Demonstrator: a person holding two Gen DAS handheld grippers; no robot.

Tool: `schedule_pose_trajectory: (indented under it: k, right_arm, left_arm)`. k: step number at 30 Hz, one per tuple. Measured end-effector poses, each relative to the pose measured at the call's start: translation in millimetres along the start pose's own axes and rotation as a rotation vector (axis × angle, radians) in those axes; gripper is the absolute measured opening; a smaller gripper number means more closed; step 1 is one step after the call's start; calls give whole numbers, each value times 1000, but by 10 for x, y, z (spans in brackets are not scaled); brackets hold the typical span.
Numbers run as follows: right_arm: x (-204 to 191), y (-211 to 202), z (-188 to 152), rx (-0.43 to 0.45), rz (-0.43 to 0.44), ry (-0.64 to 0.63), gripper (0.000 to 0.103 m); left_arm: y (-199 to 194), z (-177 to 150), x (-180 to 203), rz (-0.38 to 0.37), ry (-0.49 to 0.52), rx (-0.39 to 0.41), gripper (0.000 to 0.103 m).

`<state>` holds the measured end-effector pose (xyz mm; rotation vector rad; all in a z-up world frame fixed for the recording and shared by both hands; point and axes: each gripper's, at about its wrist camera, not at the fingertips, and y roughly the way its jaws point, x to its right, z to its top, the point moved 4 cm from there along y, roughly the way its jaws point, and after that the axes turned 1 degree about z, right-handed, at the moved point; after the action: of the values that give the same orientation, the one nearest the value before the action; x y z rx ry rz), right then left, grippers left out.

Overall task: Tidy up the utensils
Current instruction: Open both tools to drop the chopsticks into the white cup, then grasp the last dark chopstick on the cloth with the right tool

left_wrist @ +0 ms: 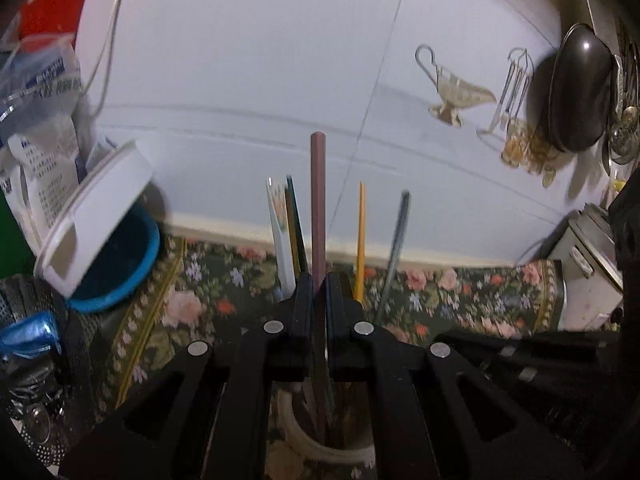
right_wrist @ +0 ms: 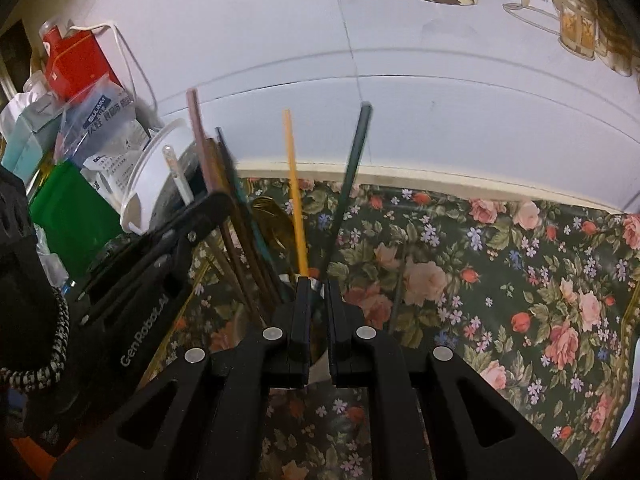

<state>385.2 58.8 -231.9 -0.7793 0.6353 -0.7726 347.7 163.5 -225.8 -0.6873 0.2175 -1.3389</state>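
Your left gripper (left_wrist: 319,280) has its jaws drawn nearly together on a mauve, faceted chopstick (left_wrist: 318,200), which rises upright from between the pads; its lower end runs down behind the jaws toward a cream round ceramic holder (left_wrist: 316,450).

Your right gripper (right_wrist: 318,282) stands with jaws nearly together, a narrow slot between the pads. A thin yellow chopstick (right_wrist: 295,200) meets the tip of its left-hand finger; whether the pads actually pinch it you cannot tell, as its lower end is hidden behind the finger.

In the left wrist view the holder is largely covered by the gripper body, and only its rim shows. A white flat-handled utensil (left_wrist: 278,232), a dark green chopstick (left_wrist: 296,224), the yellow one and a blurred grey-blue chopstick (left_wrist: 396,248) stand up around the jaws; their feet are hidden.

The holder stands on a dark floral tablecloth (right_wrist: 500,280). A blue round bowl (left_wrist: 120,264) sits to the left, partly under a tilted white plastic lid (left_wrist: 96,216).
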Motion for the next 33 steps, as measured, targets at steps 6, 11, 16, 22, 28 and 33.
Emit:
schedule_pose_trajectory:
  k: [6,11,16,22,28,33]
  right_arm:
    - [238,-96,-21,4,-69,26,12]
    - [476,175,-173,-80,-126,55,12]
    - [629,678,-394,-193,-122,109,12]
    - [665,1101,-605,-268,-113,148,12]
    - [628,1174,-667,-253,-146,102,7]
    - [673,1076,-858,-272,-154,85,6]
  left_arm:
    - [-73,-13,-9,-31,28,-78,4]
    - [-192,27,-28,-14,78,-123,8]
    - [-324,-9,-171,13,84,-164,17]
    - [-398,-156,-344,49,97,-216,19]
    - [-379,-282,-404,56,86,-259,19]
    - [-355,-355,-290,27,92,-282,19]
